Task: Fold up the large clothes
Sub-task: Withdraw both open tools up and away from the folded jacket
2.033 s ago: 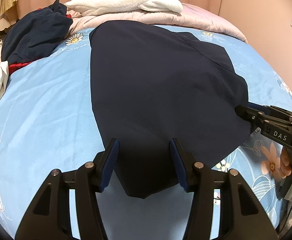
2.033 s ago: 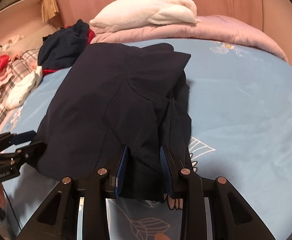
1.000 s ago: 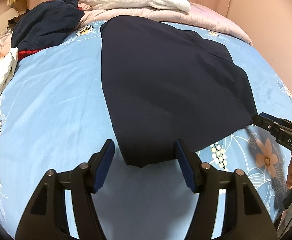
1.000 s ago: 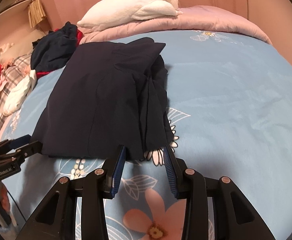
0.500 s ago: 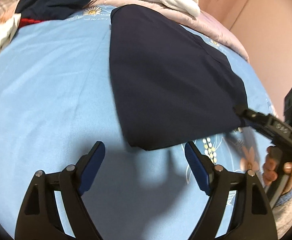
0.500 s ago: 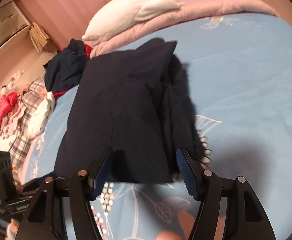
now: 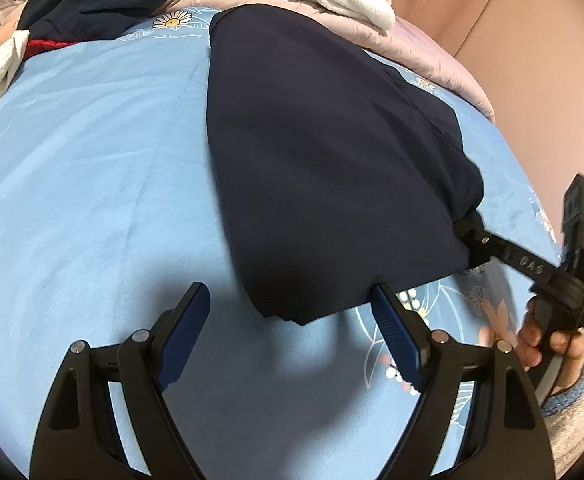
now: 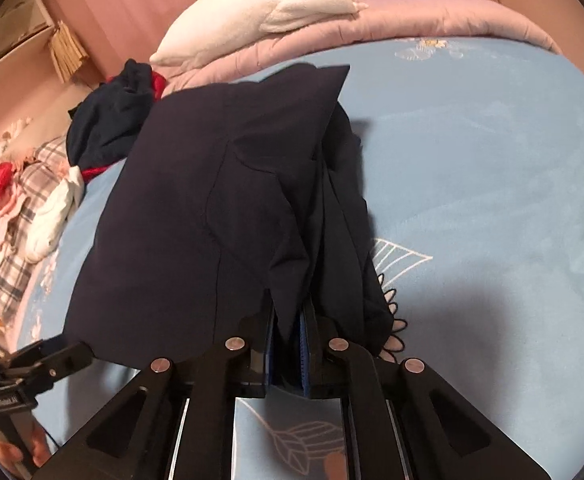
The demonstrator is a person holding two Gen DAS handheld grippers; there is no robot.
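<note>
Navy garment (image 7: 324,168) lying folded on blue bedspread (image 7: 92,200), near edge toward both tools. Right gripper (image 8: 288,336) closing, pads pinching near right corner. Left gripper (image 7: 292,332) spread wide, straddling near left corner, gripping nothing. Risk: lifting from one corner only likely to drag layers askew. Clothes pile (image 8: 104,120) far left, white pillow (image 8: 268,12) beyond; neither obstructing.

Navy garment (image 7: 324,152) on light-blue sheet (image 7: 92,184) (white flower print).
</note>
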